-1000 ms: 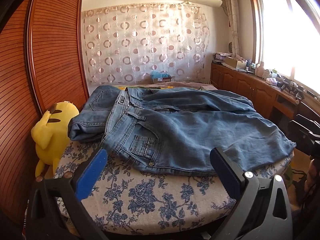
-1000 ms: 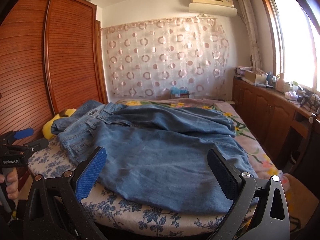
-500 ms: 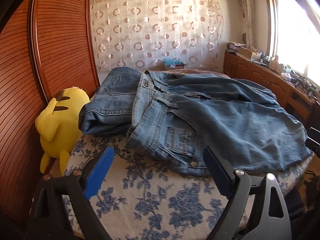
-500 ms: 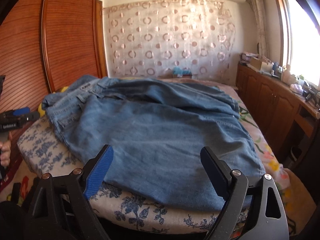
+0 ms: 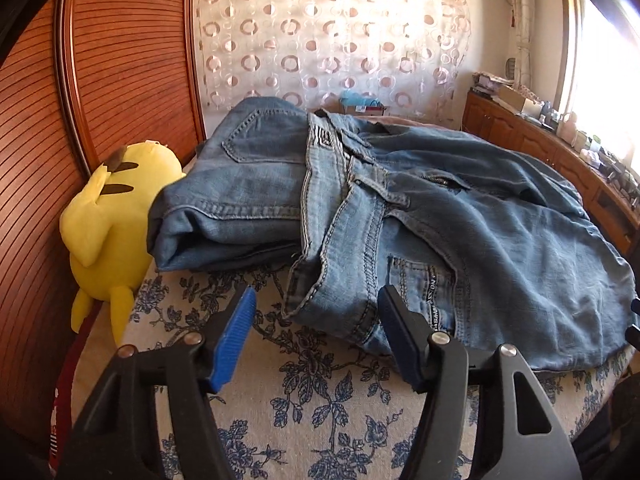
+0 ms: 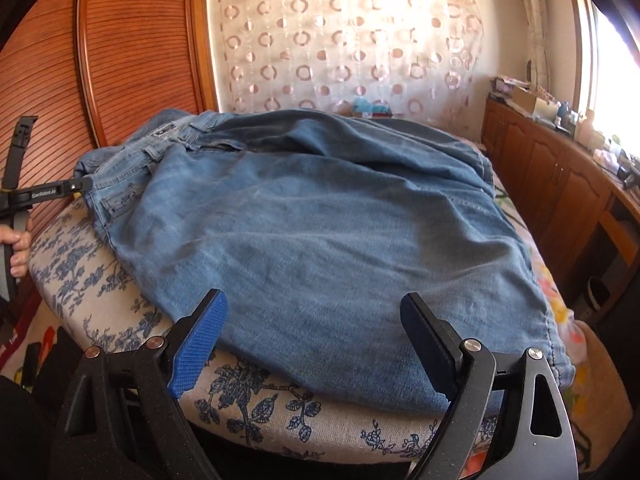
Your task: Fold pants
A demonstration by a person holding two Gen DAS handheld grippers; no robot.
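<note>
The blue denim pants (image 5: 460, 216) lay spread on the blue-flowered white bed cover (image 5: 280, 400). Your left gripper (image 5: 316, 320) pointed downward at the waistband corner; its jaws had just been closing, the corner between them, pads not pressing. Your right gripper (image 6: 316, 332) stood wide over the leg edge, gripping nothing.
</note>
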